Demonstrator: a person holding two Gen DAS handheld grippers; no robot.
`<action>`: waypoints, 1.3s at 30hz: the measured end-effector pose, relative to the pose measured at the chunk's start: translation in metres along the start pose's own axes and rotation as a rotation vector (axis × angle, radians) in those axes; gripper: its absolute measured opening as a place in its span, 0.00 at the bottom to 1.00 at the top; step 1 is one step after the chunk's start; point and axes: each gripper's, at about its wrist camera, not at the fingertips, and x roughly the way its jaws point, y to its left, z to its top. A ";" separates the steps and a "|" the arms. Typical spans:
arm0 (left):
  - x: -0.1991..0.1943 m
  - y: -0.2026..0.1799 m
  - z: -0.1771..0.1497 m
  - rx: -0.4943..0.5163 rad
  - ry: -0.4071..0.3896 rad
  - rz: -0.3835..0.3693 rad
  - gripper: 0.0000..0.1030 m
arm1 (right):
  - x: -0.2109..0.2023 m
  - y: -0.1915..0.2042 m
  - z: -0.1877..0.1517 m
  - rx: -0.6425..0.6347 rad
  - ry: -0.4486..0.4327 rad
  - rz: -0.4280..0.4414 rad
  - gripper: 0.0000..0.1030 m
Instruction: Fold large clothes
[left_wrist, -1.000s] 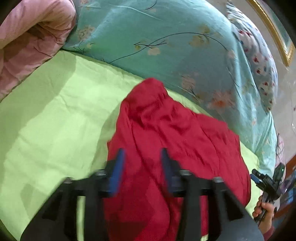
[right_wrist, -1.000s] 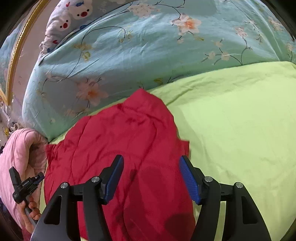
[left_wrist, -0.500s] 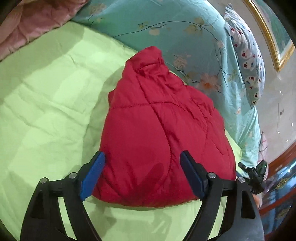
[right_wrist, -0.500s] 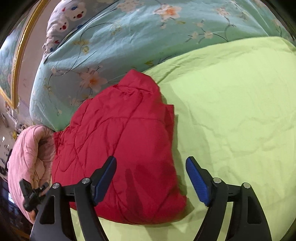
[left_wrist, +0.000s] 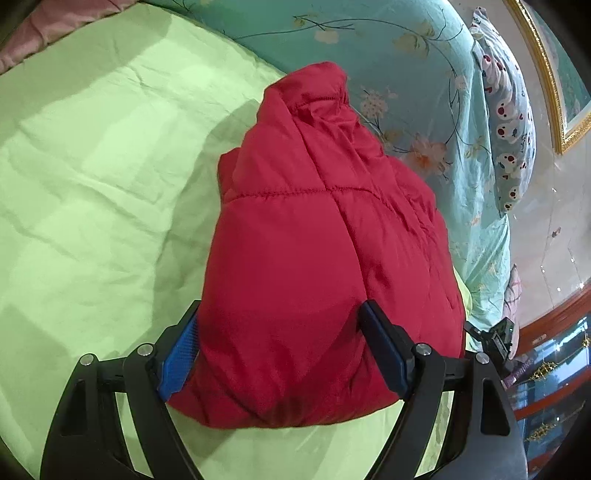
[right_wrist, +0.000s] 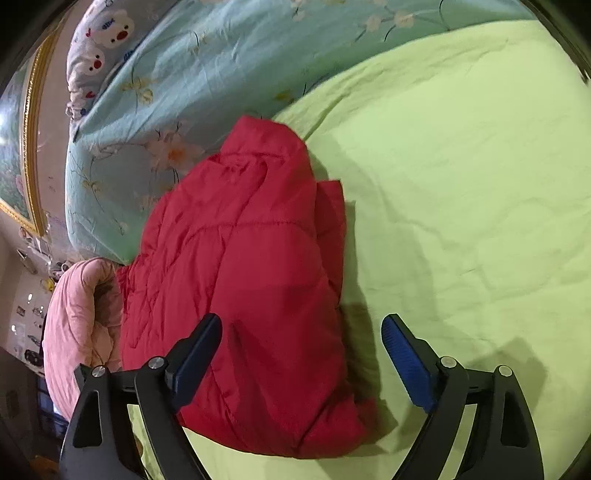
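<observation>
A lime-green cotton bedsheet covers the bed; beyond it lie a teal floral quilt, a cartoon-print pillow, and a pink padded blanket.

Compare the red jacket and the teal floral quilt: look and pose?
The red jacket is plain, stitched into puffy panels; the teal floral quilt is printed with flowers and branches. The jacket is a compact folded bundle; the quilt spreads long behind it. Both lie on the green sheet.

Home bedroom, bed with green sheet, floral teal duvet, cartoon-print pillow, gilt picture frame
</observation>
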 end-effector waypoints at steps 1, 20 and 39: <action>0.002 0.000 0.002 0.000 0.001 -0.002 0.83 | 0.003 0.000 0.000 0.001 0.006 0.001 0.87; 0.062 0.003 0.026 -0.127 0.117 -0.182 1.00 | 0.070 0.006 0.026 0.032 0.219 0.173 0.99; -0.028 -0.073 -0.002 0.199 -0.027 -0.208 0.44 | 0.016 0.043 -0.014 -0.072 0.162 0.257 0.39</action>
